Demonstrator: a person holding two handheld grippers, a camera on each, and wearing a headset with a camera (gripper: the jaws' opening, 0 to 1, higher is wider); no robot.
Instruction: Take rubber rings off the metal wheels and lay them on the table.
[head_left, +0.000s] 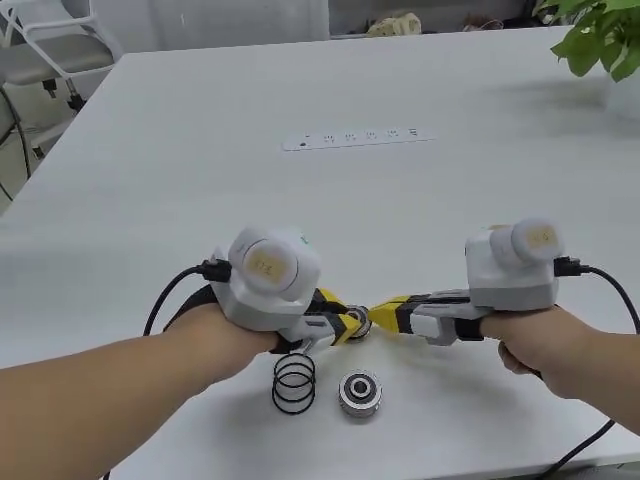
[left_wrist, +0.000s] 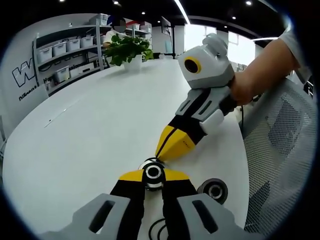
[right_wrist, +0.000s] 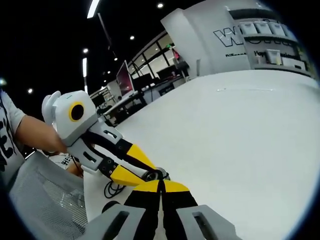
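Metal wheel (left_wrist: 153, 171), dark-ringed, clamped in L gripper (left_wrist: 153, 175), R gripper (right_wrist: 161, 183) jaws closed

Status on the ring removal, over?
Left gripper shut on metal wheel. Right gripper shut, fingers at its rim; ring grip unclear. Loose rubber rings, second wheel on table. Nothing blocking.

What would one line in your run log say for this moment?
left claw: shut on metal wheel | right claw: shut, tip at that wheel | table: loose rubber rings beside second wheel
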